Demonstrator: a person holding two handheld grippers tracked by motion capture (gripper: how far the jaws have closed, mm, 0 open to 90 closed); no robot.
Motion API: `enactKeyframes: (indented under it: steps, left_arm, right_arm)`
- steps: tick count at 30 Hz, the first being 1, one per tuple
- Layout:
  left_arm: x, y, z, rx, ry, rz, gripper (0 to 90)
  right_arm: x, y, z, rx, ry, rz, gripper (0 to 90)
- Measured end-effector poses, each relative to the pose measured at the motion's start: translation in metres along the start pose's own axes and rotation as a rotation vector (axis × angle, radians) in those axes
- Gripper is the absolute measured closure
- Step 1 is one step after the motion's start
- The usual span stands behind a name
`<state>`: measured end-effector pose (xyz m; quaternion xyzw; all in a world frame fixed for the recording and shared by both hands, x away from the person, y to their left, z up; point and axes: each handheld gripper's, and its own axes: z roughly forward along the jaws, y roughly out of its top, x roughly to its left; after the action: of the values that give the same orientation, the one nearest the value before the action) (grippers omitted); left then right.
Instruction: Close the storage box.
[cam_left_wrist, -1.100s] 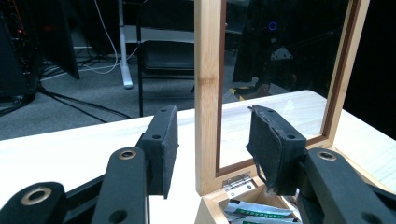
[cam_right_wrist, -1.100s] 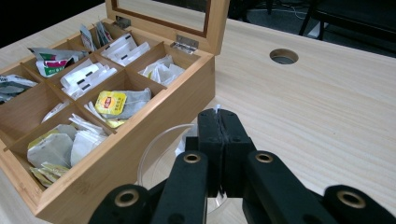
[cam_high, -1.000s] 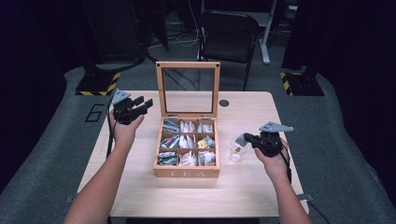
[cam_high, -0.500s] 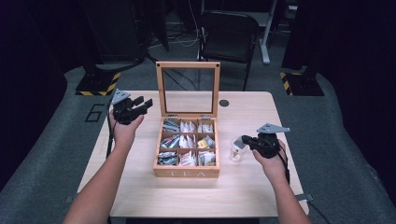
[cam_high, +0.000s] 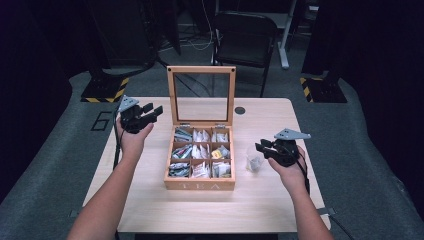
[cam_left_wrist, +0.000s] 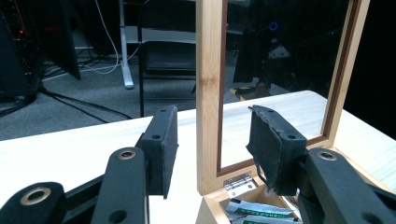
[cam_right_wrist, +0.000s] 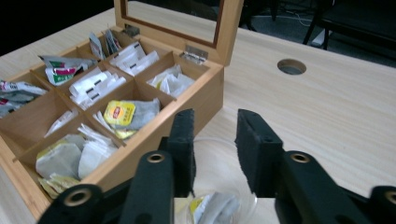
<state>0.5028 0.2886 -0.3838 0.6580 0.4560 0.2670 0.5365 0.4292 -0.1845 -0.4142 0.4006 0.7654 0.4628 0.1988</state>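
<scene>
Item one, clear plastic cup (cam_high: 254, 162): I see it upright on the bench (cam_high: 260, 205), just right of the tea box, with a tea bag (cam_right_wrist: 212, 207) lying inside it. In the right gripper view its rim sits directly below my right hand-held gripper (cam_right_wrist: 214, 140).

Item two, right hand-held gripper (cam_high: 264, 149): jaws have just been opening and now stand released, apart over the cup; nothing is pinched between the pads.

Item three, wooden tea box (cam_high: 200, 184): mid-bench, nine compartments in a three-by-three grid, each holding paper tea packets. One yellow-labelled packet (cam_right_wrist: 122, 113) lies in the middle compartment of the column nearest the cup. The glass-paned lid (cam_high: 201, 95) stands upright on its rear hinges.

Item four, left hand-held gripper (cam_high: 150, 112): held above the bench to the left of the box, near the lid's left frame, clear of it. Its jaws are parted and empty; in the left gripper view the lid's wooden upright (cam_left_wrist: 208, 93) shows between them, farther off.

Item five, surroundings: a round cable hole (cam_high: 240, 110) in the bench behind the box; a dark chair (cam_high: 245, 37) beyond the far edge.
</scene>
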Motion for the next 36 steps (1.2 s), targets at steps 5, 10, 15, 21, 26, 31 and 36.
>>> enactKeyframes:
  steps: [5, 10, 15, 21, 26, 31, 36]
  left_arm:
    - [0.001, 0.0, 0.0, -0.004, 0.003, -0.001, 52.1]
    - [0.004, 0.0, 0.001, -0.001, 0.005, -0.008, 52.2]
    - [0.003, -0.001, 0.003, 0.002, 0.001, -0.007, 52.2]
    - [0.003, 0.0, 0.003, -0.003, 0.009, -0.006, 52.2]
    - [0.002, -0.001, 0.004, 0.003, 0.003, -0.008, 52.2]
    - [0.001, 0.001, 0.003, 0.016, 0.0, -0.002, 52.4]
    - [-0.001, 0.007, 0.003, 0.005, 0.001, 0.007, 52.6]
  right_arm:
    - [0.003, 0.012, 0.002, -0.015, 0.006, -0.012, 59.6]
    - [0.005, 0.025, 0.004, -0.038, 0.031, 0.0, 54.0]
    - [0.006, 0.037, 0.009, -0.043, 0.022, -0.01, 48.0]
    - [0.007, 0.057, 0.013, -0.054, 0.039, -0.026, 45.8]
    - [0.007, 0.07, 0.02, -0.049, 0.056, -0.032, 49.3]
    - [0.008, 0.079, 0.028, -0.035, 0.053, -0.047, 48.2]
    - [0.006, 0.086, 0.037, -0.028, 0.059, -0.056, 47.5]
